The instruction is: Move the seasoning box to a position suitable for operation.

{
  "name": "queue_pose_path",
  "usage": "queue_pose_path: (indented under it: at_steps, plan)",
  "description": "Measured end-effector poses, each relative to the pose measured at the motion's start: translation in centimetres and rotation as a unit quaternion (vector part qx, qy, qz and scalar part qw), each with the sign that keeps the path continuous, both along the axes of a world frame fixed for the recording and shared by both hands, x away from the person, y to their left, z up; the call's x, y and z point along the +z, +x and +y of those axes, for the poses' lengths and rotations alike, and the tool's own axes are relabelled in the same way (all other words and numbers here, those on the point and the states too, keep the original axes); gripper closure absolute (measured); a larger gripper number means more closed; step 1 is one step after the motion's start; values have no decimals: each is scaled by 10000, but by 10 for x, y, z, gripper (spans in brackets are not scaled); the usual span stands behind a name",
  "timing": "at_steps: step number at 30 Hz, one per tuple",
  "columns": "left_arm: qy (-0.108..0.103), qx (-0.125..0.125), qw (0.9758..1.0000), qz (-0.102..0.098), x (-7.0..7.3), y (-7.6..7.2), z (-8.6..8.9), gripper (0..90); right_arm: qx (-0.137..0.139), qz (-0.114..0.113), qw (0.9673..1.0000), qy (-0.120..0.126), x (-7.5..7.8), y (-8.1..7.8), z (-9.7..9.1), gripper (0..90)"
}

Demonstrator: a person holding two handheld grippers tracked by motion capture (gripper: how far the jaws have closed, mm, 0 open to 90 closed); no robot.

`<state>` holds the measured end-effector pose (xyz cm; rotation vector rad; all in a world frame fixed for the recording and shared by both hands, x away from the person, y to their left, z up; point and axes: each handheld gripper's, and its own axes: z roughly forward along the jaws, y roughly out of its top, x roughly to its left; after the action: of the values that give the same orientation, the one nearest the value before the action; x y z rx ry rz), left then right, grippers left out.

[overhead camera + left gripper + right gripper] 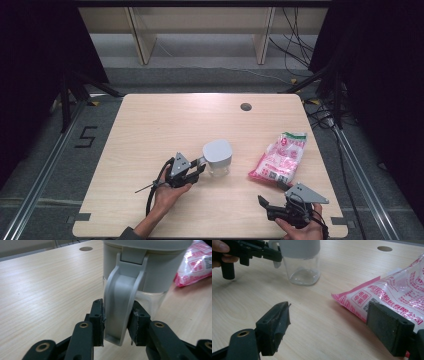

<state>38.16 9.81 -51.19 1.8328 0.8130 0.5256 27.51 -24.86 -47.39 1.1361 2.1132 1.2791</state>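
Observation:
A clear jug [217, 157] with a grey lid and a grey handle [120, 310] stands upright near the middle of the wooden table [150, 130]. My left gripper [200, 168] reaches it from the left and is shut on the handle, with both pads pressed against its sides [117, 321]. The right gripper view shows that jug [303, 265] and the left gripper [274, 255] at the top left. A pink and white plastic bag [279, 160] lies flat at the right. My right gripper [272, 193] is open near the front edge, with its right jaw just before the bag [392, 295] and nothing between its pads [329, 315].
A round cable hole [245, 106] sits in the table near its far edge. Wooden shelf legs [142, 37] stand beyond the table. Metal rails [40, 175] and cables [325, 117] run along the floor at both sides.

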Motion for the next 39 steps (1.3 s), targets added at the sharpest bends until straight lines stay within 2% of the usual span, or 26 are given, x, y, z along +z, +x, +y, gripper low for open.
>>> queue_pose_path:
  at_steps: [1, 2, 3, 4, 5, 7, 9, 10, 12, 14, 15, 16, 18, 19, 22, 23, 25, 26, 29, 30, 31, 33, 35, 37, 38, 39]
  plan:
    - [52, 82, 9999, -34, 0, 2, 1, 679, -63, 72, 9999, 79, 0, -2, 2, 199]
    - [7, 132, 9999, -35, -2, 3, 0, 681, -19, -20, 10000, -21, 0, -1, 1, 199]
    - [73, 160, 9998, -69, -2, 4, 1, 684, -51, 60, 10000, 57, 0, -2, 2, 199]
    - [8, 184, 9998, -81, -3, 5, 0, 687, -46, 88, 9999, 32, 0, -2, 1, 199]
    - [91, 214, 9997, -119, -2, 5, 0, 690, -37, 87, 10000, -3, 1, -1, 1, 199]
    - [110, 251, 9995, -160, -3, 4, -2, 695, -19, 20, 10000, -2, 0, -1, 1, 199]
    - [87, 229, 9996, -167, -3, 4, -2, 697, -19, 65, 10000, -32, 0, -1, 1, 199]
    - [37, 175, 9997, -156, -4, 5, -1, 697, -37, 38, 10000, 23, 0, -1, 1, 199]
    - [-79, 47, 9999, -138, -5, 6, 0, 695, -23, 61, 10000, -15, 0, -1, 1, 199]
    - [-87, -128, 9998, -124, -5, 5, 0, 695, 30, 19, 10000, -27, 0, 0, 0, 199]
    - [-87, -128, 9998, -124, -5, 5, 0, 695, -9, 52, 10000, 4, 0, -2, 1, 199]
    - [-58, -265, 9996, -110, -4, 2, -1, 695, 80, -72, 9999, -99, 0, 1, 0, 199]
    - [-57, -371, 9992, -119, -4, -1, -2, 695, -13, 17, 10000, 19, -1, -2, 2, 199]
    - [-54, -399, 9991, -106, -4, -1, -2, 696, 63, -70, 9999, -75, -1, 0, 0, 199]
    - [-94, -460, 9988, -104, -5, -1, 0, 695, 8, -11, 10000, -7, 0, -1, 1, 199]
    - [-66, -447, 9989, -123, -5, -1, 1, 695, 77, -84, 9999, -64, 0, 1, 0, 199]
    - [-75, -447, 9989, -70, -4, 0, 1, 694, 25, -18, 10000, -32, -1, -1, 1, 199]
    - [-180, -449, 9988, -53, -5, 2, 1, 691, 61, -48, 9999, -65, -1, 0, 1, 199]
    - [-149, -395, 9991, -68, -5, 4, 2, 691, 70, -43, 10000, -49, -1, 0, 1, 199]
    - [-144, -394, 9991, -74, -5, 4, 2, 691, 2, 33, 10000, -5, 0, -2, 3, 199]
    - [-127, -398, 9991, -68, -5, 4, 2, 692, 88, -75, 9999, -90, -1, 0, 1, 199]
    - [-158, -378, 9992, -21, -5, 3, 2, 691, 68, 19, 10000, 7, 0, -1, 2, 199]
    - [-183, -359, 9992, 16, -5, 3, 3, 689, 87, -58, 9999, -55, 0, 0, 1, 199]
    - [-244, -340, 9991, 25, -5, 4, 3, 689, 104, 28, 9999, 31, -1, 0, 2, 199]
    - [-269, -352, 9990, 39, -5, 4, 3, 689, 130, -77, 9998, -86, -1, 1, 1, 199]
    - [-271, -333, 9991, 39, -5, 4, 4, 688, 121, -65, 9999, -73, -2, 1, 1, 199]
